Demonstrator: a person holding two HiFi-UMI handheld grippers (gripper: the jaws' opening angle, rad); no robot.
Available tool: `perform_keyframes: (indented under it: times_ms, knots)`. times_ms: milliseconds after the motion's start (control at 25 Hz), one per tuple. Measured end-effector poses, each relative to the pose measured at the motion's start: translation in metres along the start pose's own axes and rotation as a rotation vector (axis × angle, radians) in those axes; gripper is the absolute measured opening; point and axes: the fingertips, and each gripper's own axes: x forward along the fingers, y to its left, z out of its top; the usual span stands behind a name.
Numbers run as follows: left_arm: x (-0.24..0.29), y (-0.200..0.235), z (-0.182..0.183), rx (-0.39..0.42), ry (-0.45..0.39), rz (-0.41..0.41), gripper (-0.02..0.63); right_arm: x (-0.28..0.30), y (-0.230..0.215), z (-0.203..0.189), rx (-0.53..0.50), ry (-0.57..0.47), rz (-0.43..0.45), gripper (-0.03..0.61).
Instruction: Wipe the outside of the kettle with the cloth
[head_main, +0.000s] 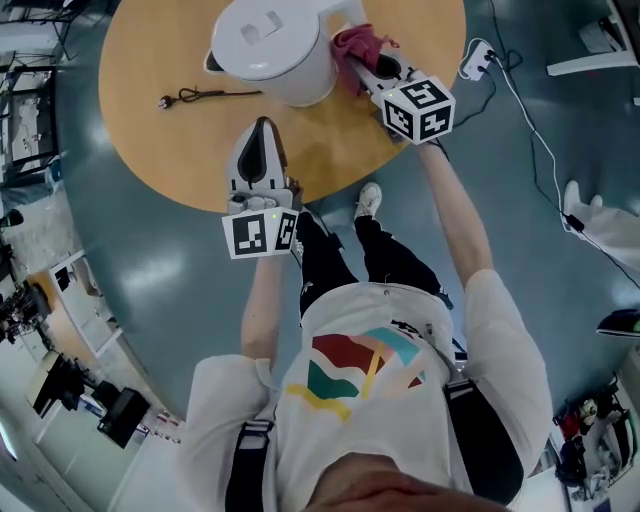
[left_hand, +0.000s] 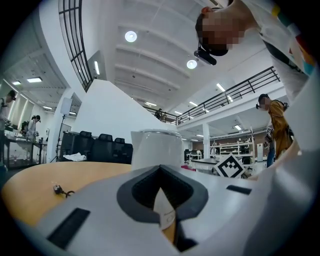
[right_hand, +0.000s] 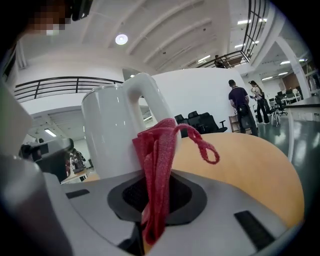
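A white kettle (head_main: 270, 45) stands on the round wooden table (head_main: 150, 130), toward its far side. A red cloth (head_main: 355, 44) touches the kettle's right side beside the handle, and my right gripper (head_main: 362, 66) is shut on it. In the right gripper view the cloth (right_hand: 157, 165) hangs folded from the gripper (right_hand: 152, 197), right against the kettle (right_hand: 112, 135) and its handle (right_hand: 150, 97). My left gripper (head_main: 262, 135) is shut with nothing in it, above the table's near part and short of the kettle (left_hand: 157, 147). The left gripper (left_hand: 161, 172) points at the kettle.
A black plug with its cord (head_main: 190, 97) lies on the table left of the kettle, and the plug (left_hand: 59, 189) also shows in the left gripper view. A white power strip (head_main: 478, 58) with cables lies on the floor at right. The table's near edge (head_main: 300, 195) curves just before the person's shoe (head_main: 369, 199).
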Motion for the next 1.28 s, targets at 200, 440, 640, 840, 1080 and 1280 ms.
perform_keyframes:
  times_ms: [200, 440, 640, 840, 1080, 1280]
  knots:
    - [0.001, -0.006, 0.017, 0.003, -0.036, -0.021, 0.035, -0.038, 0.015, 0.04, -0.105, -0.05, -0.037, 0.038]
    - [-0.001, -0.013, 0.067, -0.001, -0.105, -0.041, 0.035, -0.077, 0.058, 0.157, -0.486, -0.085, -0.109, 0.038]
    - [-0.005, -0.025, 0.107, -0.003, -0.17, -0.089, 0.035, -0.038, 0.118, 0.228, -0.867, 0.014, 0.001, 0.038]
    - [-0.032, -0.008, 0.112, -0.028, -0.18, -0.083, 0.035, 0.016, 0.143, 0.219, -1.178, 0.302, 0.062, 0.038]
    - [-0.057, 0.038, 0.105, -0.101, -0.162, -0.067, 0.035, 0.066, 0.15, 0.196, -1.368, 0.555, 0.037, 0.038]
    - [-0.055, 0.043, 0.098, -0.132, -0.166, -0.056, 0.035, 0.07, 0.139, 0.182, -1.424, 0.63, 0.038, 0.038]
